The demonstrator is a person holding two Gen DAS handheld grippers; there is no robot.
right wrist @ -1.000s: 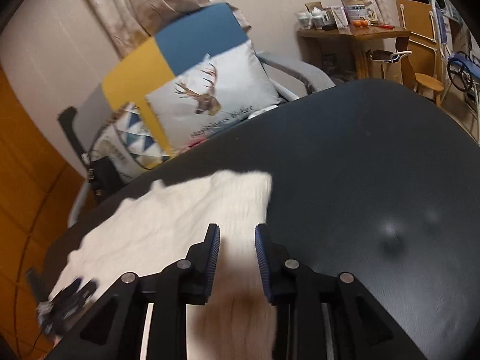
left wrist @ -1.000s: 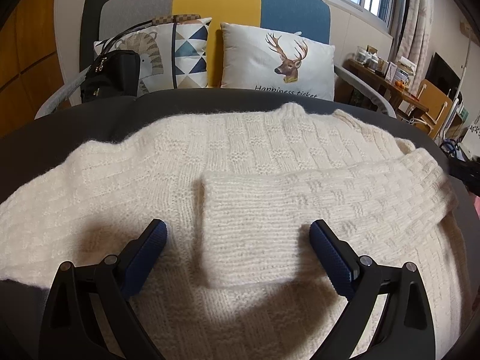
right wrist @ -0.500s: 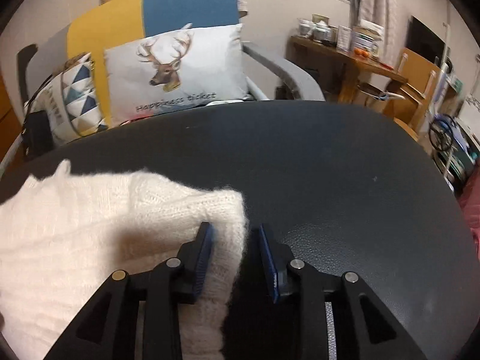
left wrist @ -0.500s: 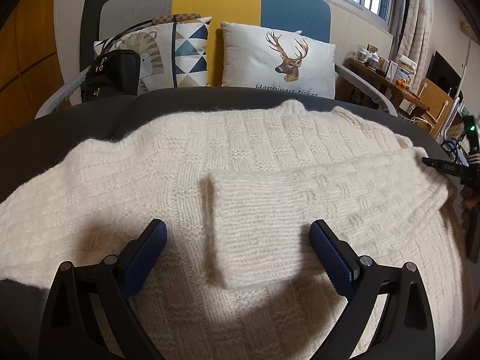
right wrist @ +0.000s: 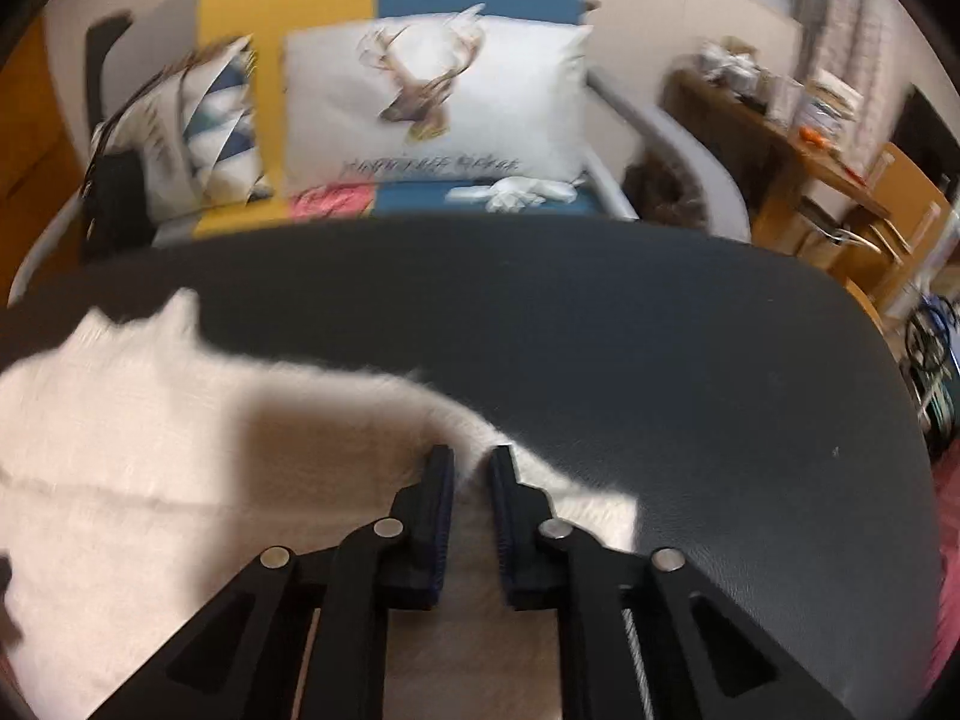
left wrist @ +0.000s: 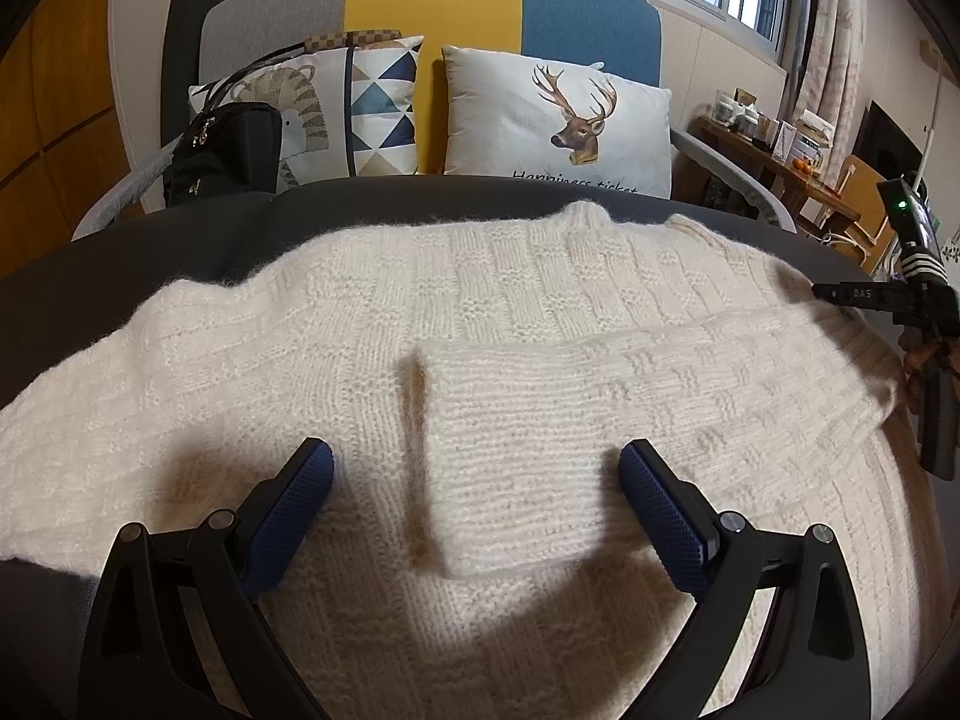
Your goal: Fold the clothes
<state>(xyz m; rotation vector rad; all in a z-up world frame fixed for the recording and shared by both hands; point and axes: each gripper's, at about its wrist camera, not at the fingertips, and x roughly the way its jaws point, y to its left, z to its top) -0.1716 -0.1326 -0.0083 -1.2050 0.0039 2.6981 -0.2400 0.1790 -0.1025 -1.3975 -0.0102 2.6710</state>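
A cream knitted sweater [left wrist: 372, 360] lies spread on the dark table [left wrist: 180, 246]. One sleeve [left wrist: 570, 420] is folded across its body, with the cuff end between my left fingers. My left gripper [left wrist: 474, 480] is open and hovers just above the sweater, holding nothing. My right gripper [right wrist: 471, 480] is nearly closed, with a narrow gap, above the sweater's right edge [right wrist: 180, 450]; the blurred frame does not show cloth pinched between its pads. The right gripper also shows at the right edge of the left wrist view [left wrist: 900, 300].
A sofa [left wrist: 492, 6] with a deer cushion [left wrist: 558, 120], a patterned cushion [left wrist: 360, 108] and a black bag [left wrist: 222, 150] stands behind the table. A wooden side table [right wrist: 798, 138] with clutter and a chair [right wrist: 912, 192] stand at the right. Bare dark tabletop [right wrist: 660, 360] lies right of the sweater.
My right gripper has swung from facing left along the sweater to facing the sofa, and has moved over the sweater's right edge. My left gripper has stayed still and open.
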